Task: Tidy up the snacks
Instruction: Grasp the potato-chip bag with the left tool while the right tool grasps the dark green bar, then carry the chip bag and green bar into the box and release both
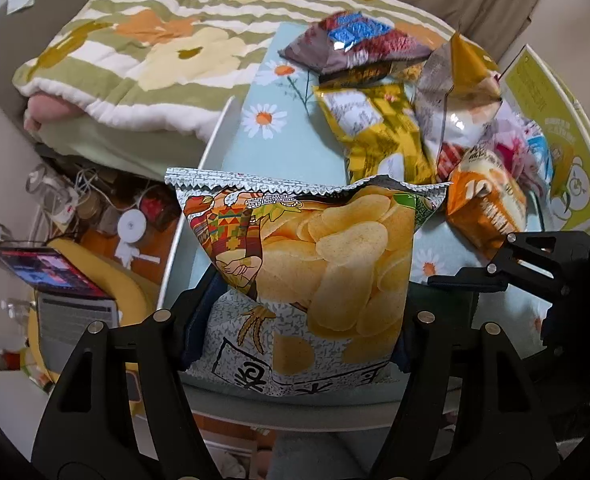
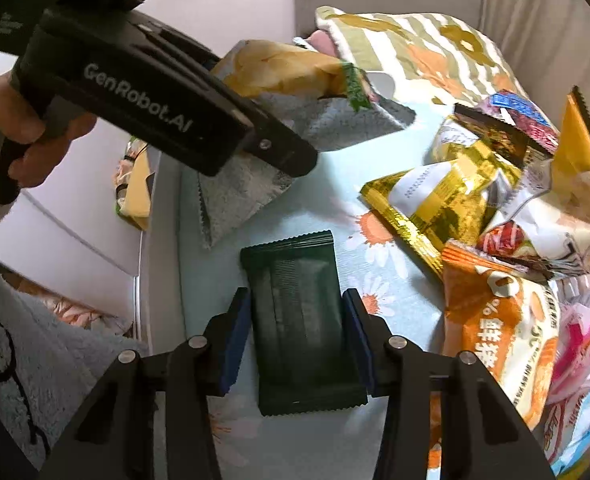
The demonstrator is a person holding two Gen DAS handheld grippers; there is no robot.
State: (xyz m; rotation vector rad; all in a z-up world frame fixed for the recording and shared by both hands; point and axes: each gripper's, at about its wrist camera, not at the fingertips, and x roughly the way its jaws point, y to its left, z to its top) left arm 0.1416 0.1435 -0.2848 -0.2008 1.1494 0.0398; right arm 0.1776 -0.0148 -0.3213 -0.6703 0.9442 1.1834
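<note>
The left gripper's (image 1: pixel 295 320) fingers (image 1: pixel 197 328) grasp the chip bag (image 1: pixel 315 264). The right gripper's (image 2: pixel 297 344) fingers (image 2: pixel 235 344) are clenched on the dark green packet (image 2: pixel 303 328); the snack pile (image 2: pixel 515 208) lies at two o'clock on the table (image 2: pixel 407 312).

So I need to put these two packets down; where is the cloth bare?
Bare daisy cloth lies between the dark green packet, the chip bag and the gold packet. Beyond that gold packet, the snack heap is crowded.
</note>
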